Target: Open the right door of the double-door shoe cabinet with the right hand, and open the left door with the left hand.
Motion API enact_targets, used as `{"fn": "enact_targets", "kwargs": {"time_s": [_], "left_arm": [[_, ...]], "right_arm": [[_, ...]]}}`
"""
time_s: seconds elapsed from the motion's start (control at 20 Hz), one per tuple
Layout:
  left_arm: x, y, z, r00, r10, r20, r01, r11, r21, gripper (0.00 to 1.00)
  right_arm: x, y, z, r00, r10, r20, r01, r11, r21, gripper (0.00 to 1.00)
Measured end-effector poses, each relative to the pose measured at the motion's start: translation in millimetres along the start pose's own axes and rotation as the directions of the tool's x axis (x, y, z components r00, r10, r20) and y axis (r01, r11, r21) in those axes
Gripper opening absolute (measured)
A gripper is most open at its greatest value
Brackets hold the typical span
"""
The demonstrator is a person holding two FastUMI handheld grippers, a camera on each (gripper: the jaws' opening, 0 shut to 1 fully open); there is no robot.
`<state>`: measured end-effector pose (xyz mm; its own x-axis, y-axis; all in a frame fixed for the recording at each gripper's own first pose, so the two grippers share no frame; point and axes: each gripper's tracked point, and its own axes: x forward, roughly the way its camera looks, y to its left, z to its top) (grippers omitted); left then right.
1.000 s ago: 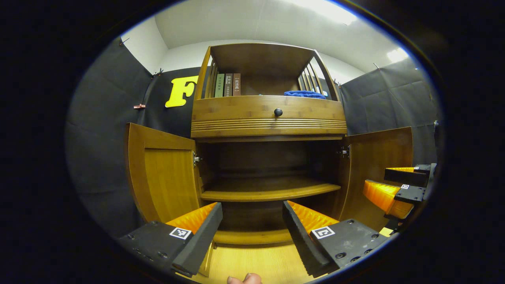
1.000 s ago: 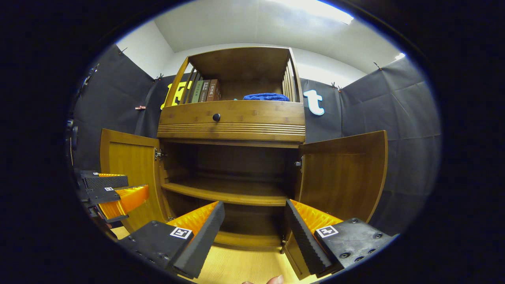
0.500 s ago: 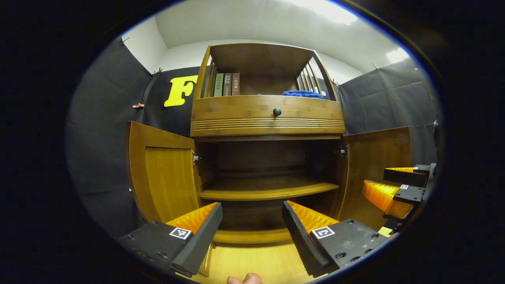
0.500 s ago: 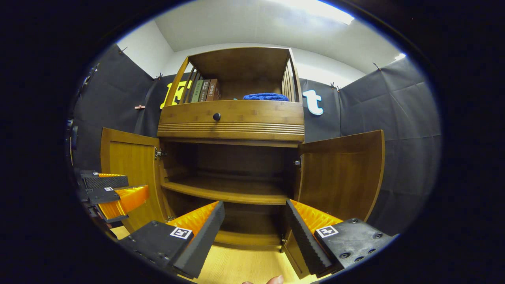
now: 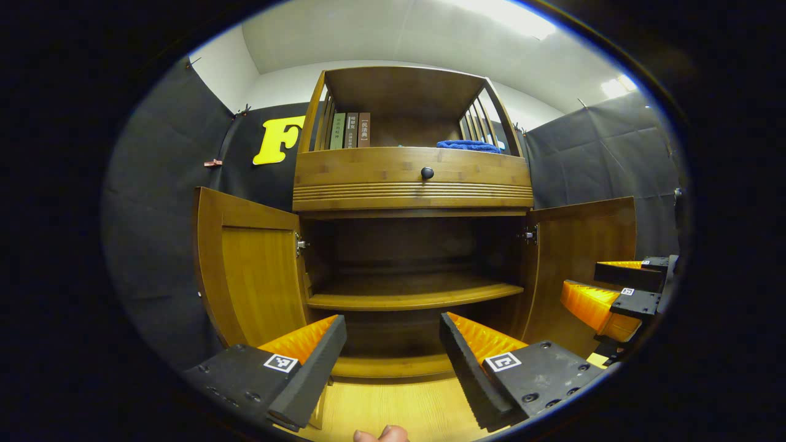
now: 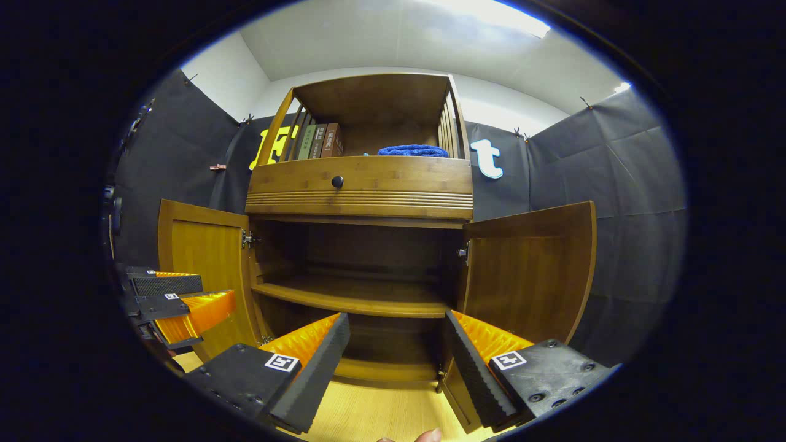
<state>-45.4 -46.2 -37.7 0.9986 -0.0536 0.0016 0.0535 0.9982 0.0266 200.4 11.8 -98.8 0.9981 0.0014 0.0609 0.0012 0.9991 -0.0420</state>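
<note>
The wooden shoe cabinet (image 5: 411,178) (image 6: 359,184) stands straight ahead with both lower doors swung wide. Its left door (image 5: 245,270) (image 6: 199,264) and right door (image 5: 583,258) (image 6: 528,270) stand outward, baring a dark interior with one shelf (image 5: 411,298) (image 6: 356,298). My left gripper (image 5: 393,344) is open in front of the opening, holding nothing; it also appears at the left edge of the right gripper view (image 6: 175,294). My right gripper (image 6: 396,347) is open and holds nothing, near the right door; the left gripper view catches it at the far right (image 5: 614,288).
A drawer with a dark round knob (image 5: 427,173) sits above the doors. The top shelf holds books (image 5: 350,130) and a folded blue cloth (image 5: 468,145). Light wooden floor (image 5: 393,408) lies below. Black cloth walls close in on both sides. A fingertip (image 5: 381,434) shows at the bottom.
Both views have drifted very slightly; the cabinet sits a touch farther left in the left gripper view. Doors and grippers stand as before.
</note>
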Motion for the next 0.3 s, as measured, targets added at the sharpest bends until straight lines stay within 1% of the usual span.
{"fn": "enact_targets", "kwargs": {"time_s": [0.15,0.2,0.3], "left_arm": [[-0.2,-0.6,0.2,1.0,-0.002,0.0,0.002,1.0,0.001,0.93],[-0.1,-1.0,1.6,1.0,-0.003,0.001,0.003,1.0,0.002,0.95],[0.7,-0.4,1.8,1.0,-0.003,0.002,0.003,1.0,0.004,0.93]], "right_arm": [[-0.2,-0.9,0.1,1.0,-0.003,-0.001,0.003,1.0,0.001,1.0],[0.0,-0.3,-0.1,1.0,-0.004,0.0,0.004,1.0,0.003,1.0],[0.2,-0.1,-0.5,1.0,-0.004,-0.001,0.004,1.0,0.004,1.0]]}}
